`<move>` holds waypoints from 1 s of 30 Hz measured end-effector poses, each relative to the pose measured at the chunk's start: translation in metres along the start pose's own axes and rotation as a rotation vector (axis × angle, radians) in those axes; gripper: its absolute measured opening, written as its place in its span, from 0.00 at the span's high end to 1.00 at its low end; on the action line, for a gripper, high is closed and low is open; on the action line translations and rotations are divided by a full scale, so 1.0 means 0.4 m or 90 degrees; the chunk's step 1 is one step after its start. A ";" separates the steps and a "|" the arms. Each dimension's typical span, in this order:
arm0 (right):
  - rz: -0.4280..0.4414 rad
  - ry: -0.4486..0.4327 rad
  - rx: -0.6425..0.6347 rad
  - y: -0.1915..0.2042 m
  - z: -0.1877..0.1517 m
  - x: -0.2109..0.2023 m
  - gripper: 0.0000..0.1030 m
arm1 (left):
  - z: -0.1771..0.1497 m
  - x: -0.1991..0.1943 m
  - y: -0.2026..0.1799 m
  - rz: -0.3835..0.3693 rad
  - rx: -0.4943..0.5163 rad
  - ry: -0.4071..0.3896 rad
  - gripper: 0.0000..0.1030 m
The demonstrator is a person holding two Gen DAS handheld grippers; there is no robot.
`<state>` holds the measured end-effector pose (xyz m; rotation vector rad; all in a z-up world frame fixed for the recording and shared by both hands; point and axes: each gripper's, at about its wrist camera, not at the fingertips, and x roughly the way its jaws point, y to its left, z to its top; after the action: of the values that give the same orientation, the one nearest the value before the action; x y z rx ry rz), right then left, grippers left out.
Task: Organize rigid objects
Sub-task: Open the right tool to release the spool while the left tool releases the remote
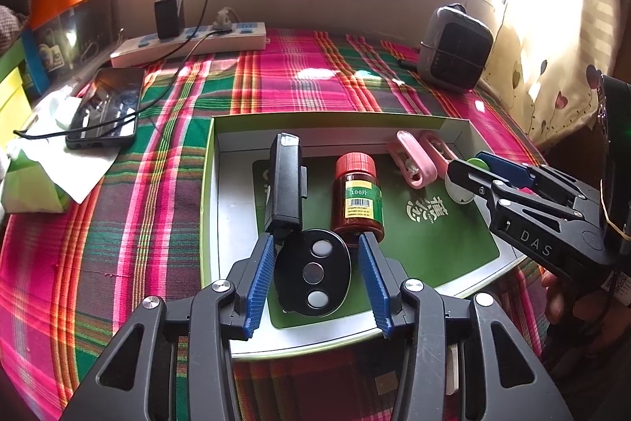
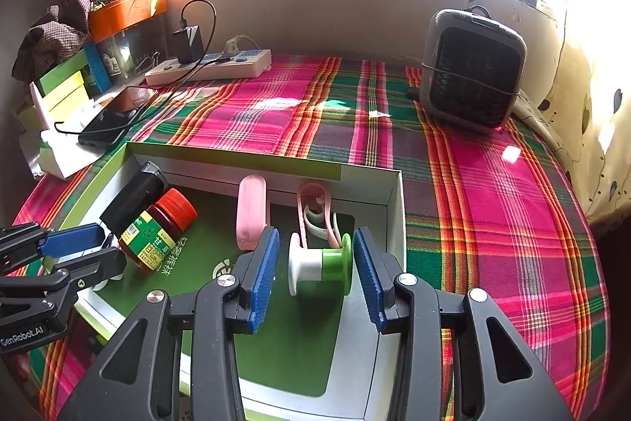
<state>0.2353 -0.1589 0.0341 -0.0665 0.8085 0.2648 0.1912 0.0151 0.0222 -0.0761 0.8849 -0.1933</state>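
Risk sits nearest the left gripper (image 1: 315,247): its blue pads stand apart on either side of the black oval remote (image 1: 312,272), gripping nothing, and the remote lies in the box (image 1: 465,129) with its far end just beside the brown pill bottle (image 1: 357,200) at 1 o'clock and the black rectangular device (image 1: 284,182) at 11 o'clock. Closing carelessly could catch the bottle's base with the right-hand pad and roll it, judging by how tight that corner looks.

The right gripper (image 2: 315,259) is likewise spread, with the green-and-white spool (image 2: 321,265) lying on its side between the pads, untouched as far as I can tell. A spool lying like this may roll or squirt out if pinched off-centre. Beyond it at 12 o'clock lie the pink clip (image 2: 315,212) and the pink case (image 2: 251,212), close enough to be nudged; the box wall stands just at 3 o'clock, limiting sideways room.

Farther off on the plaid cloth (image 2: 493,184): a small grey heater (image 2: 473,70) at 1 o'clock, a power strip (image 2: 209,66) and a phone (image 2: 114,121) at 10 o'clock, all well apart.
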 end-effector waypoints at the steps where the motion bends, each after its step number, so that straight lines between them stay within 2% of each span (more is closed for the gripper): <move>1: 0.000 -0.001 0.001 0.000 0.000 -0.002 0.60 | -0.001 -0.003 -0.002 -0.002 0.002 -0.002 0.58; 25: 0.011 -0.021 0.023 0.001 -0.036 -0.087 0.58 | -0.031 -0.082 -0.002 -0.008 -0.009 -0.028 0.55; 30: 0.017 -0.027 0.029 0.003 -0.051 -0.116 0.52 | -0.048 -0.100 0.009 -0.007 -0.014 -0.029 0.55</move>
<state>0.1901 -0.1708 0.0535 -0.0071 0.7734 0.2717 0.1520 0.0267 0.0399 -0.1050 0.8415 -0.1911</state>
